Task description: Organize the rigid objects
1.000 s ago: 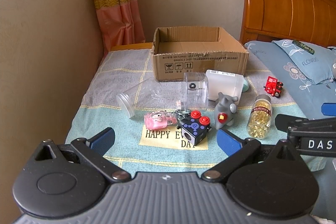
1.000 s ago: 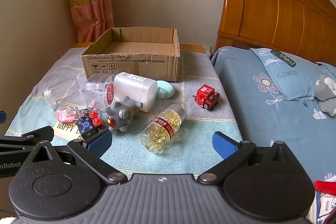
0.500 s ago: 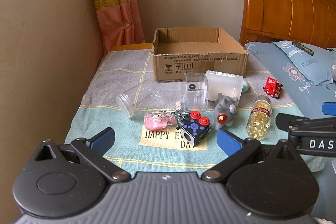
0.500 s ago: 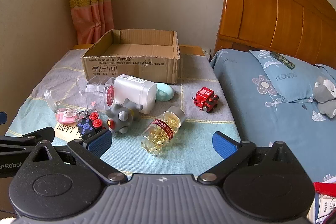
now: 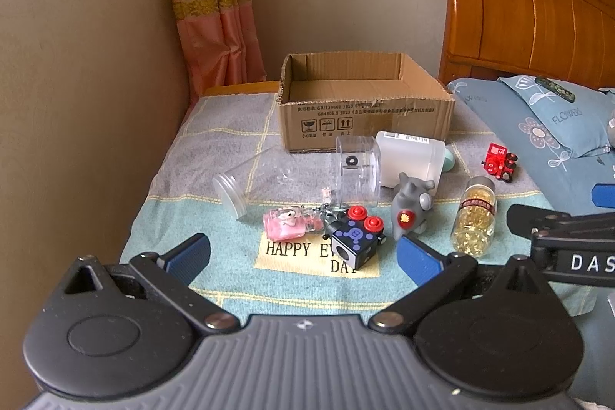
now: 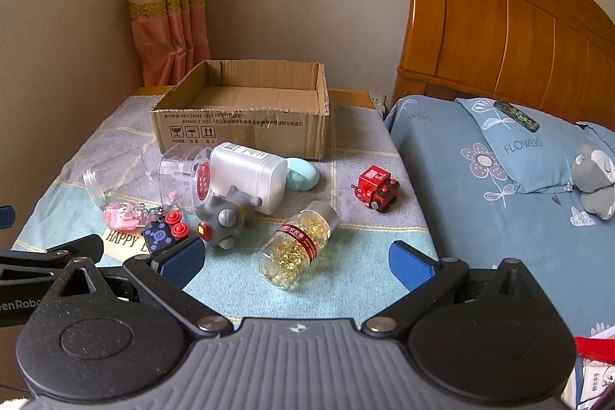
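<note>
A small table covered with a blue-green cloth [image 5: 173, 218] stands in the corner of a bedroom, with the wall at its left and a bed [image 6: 480, 218] just beside its right edge. The left gripper [image 5: 301, 250] hovers at the near edge with its jaws wide apart and holds nothing; the right gripper [image 6: 296, 258] is the same, spread wide and empty. Directly ahead of the left gripper lies the black cube [image 5: 357, 241] with red buttons, touching a pink keychain [image 5: 288, 223]; I think it is the easiest first pick. Ahead of the right gripper the capsule bottle [image 6: 298, 243] lies on its side with free cloth around it. The grey toy [image 6: 225, 218], white bottle [image 6: 250, 171] and two clear jars [image 5: 300, 175] are crowded together, so there is little room there. The red train [image 6: 376, 191] stands alone near the right edge. The cardboard box [image 5: 365, 122] is at the far side, open on top, seemingly empty, probably the place for all objects.
</note>
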